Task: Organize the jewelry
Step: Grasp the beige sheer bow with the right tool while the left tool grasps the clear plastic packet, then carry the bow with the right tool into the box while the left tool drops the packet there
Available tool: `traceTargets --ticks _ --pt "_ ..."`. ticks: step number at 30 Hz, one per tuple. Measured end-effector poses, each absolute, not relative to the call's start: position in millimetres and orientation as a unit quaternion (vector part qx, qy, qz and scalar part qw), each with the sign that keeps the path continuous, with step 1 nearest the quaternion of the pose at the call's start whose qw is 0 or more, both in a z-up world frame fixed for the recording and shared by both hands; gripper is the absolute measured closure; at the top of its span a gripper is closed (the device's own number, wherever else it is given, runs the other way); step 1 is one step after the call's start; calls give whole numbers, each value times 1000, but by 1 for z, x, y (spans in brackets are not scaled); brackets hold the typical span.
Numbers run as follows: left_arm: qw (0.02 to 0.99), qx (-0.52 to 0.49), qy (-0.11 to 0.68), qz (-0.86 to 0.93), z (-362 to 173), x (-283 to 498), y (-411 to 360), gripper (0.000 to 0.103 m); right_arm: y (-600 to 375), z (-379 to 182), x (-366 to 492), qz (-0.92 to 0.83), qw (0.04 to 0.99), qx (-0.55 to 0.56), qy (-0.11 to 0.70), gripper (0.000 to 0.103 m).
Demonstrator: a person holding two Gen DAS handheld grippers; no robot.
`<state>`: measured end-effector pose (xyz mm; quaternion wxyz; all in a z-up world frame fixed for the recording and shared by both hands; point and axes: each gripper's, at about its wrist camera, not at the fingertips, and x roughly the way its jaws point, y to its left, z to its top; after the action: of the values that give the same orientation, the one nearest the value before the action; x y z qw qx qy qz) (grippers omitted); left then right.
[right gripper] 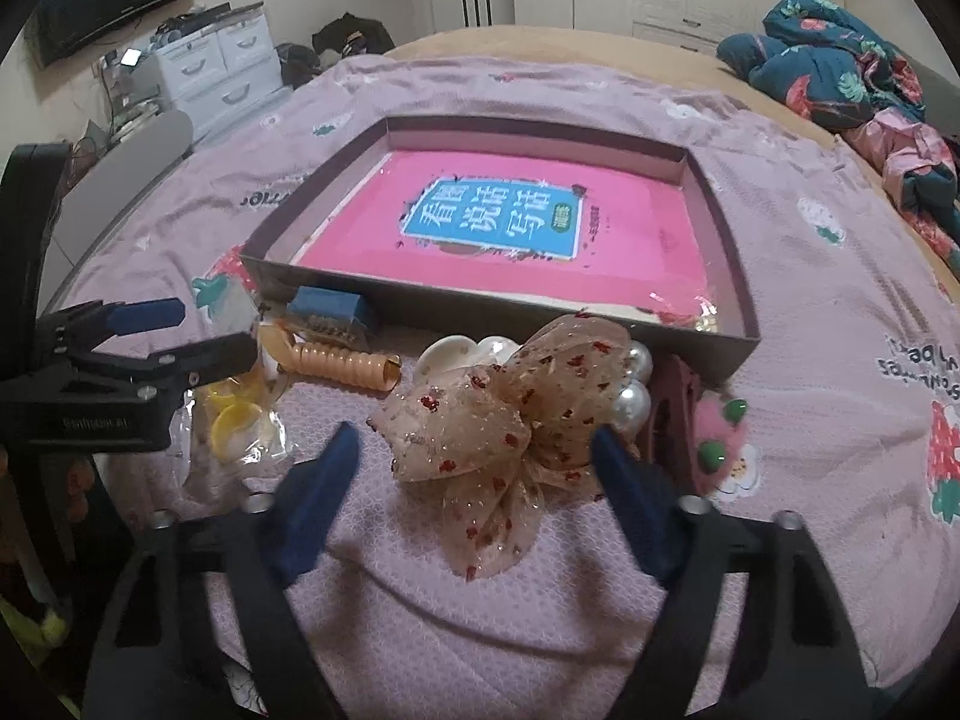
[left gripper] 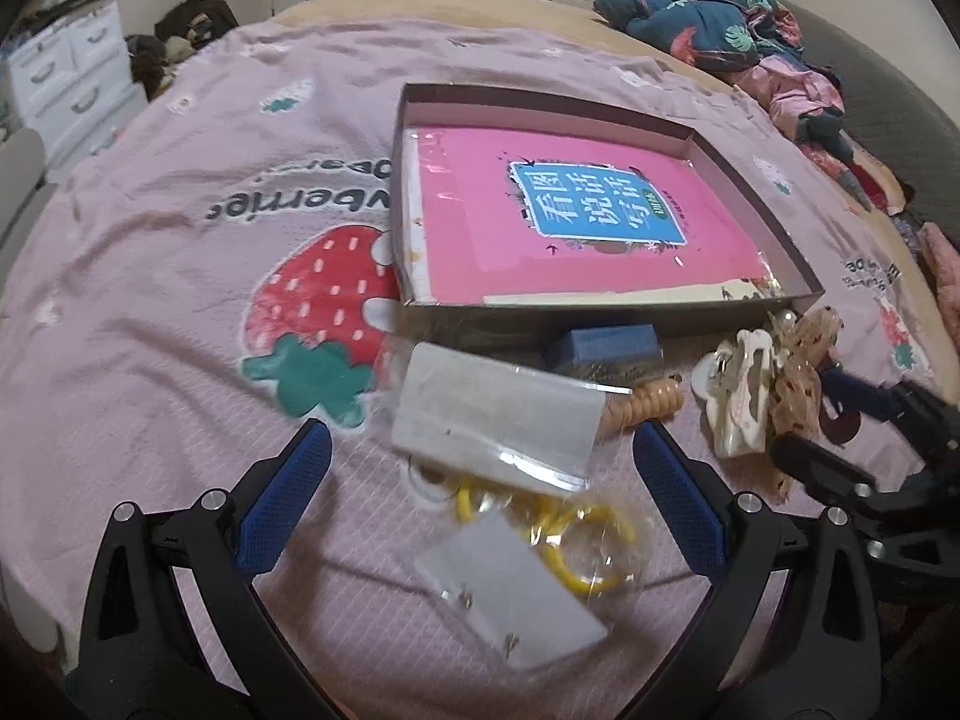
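Note:
A pile of hair accessories lies on the pink bedspread in front of a shallow cardboard box with a pink book in it. My left gripper is open over clear bags, one with a white card, one with yellow rings. My right gripper straddles a sheer beige bow, and its pads do not visibly press the bow. Around it lie a peach spiral tie, a white claw clip, pearls and a small blue box.
A dark pink claw clip and a fuzzy pink clip sit right of the bow against the box's corner. A heap of floral bedding lies at the far right. White drawers stand beyond the bed on the left.

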<state>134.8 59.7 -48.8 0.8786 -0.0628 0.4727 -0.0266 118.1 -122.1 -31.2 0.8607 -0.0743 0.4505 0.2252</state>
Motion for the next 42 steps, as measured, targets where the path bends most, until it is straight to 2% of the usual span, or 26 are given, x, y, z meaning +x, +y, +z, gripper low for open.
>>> traceTargets --ticks 2,7,10,11,17,32,42 --pt "876 -77 474 -37 -51 140 61 8 -121 -34 121 230 858 -71 453 59" --pt "873 -98 476 -46 -57 144 67 8 -127 -33 120 238 864 -64 439 88" --pt "875 -100 471 -49 -57 145 70 11 -133 -27 116 244 870 -59 425 91" --pt "874 -104 472 -53 -58 146 70 17 -135 -25 114 245 871 -57 423 91" --pt "877 -102 467 -58 -56 143 71 23 -150 -12 105 246 877 -39 410 92" --pt "897 -138 418 -28 -14 111 108 24 -183 34 81 257 894 -8 367 92" --pt "912 -140 385 -13 19 127 116 24 -203 65 99 243 911 0 333 92"
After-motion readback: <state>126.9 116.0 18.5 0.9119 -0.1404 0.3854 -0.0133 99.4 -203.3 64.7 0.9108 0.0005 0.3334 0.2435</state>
